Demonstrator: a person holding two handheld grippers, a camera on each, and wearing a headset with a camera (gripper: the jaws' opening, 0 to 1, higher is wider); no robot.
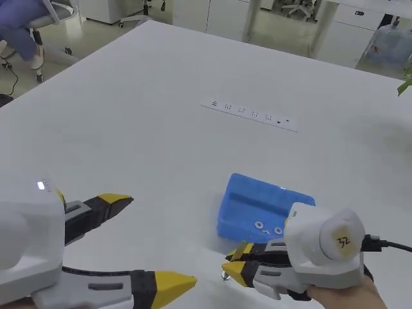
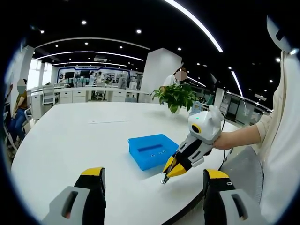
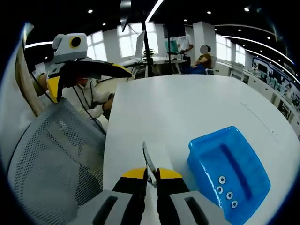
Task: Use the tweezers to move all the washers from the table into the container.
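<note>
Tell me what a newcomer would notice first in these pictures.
The bright blue container stands out on the white table, with a few washers lying inside it. Just beside it, the right gripper has its yellow-tipped jaws shut on thin tweezers. At the near left of the head view, the left gripper has its jaws wide open with nothing between them.

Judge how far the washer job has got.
Done: four washers lie in the blue container. In hand: the right gripper is shut on the tweezers, tips low beside the container; the left gripper hangs open. Left: whether a washer sits at the tips, or more wait on the table, is too small to tell.
</note>
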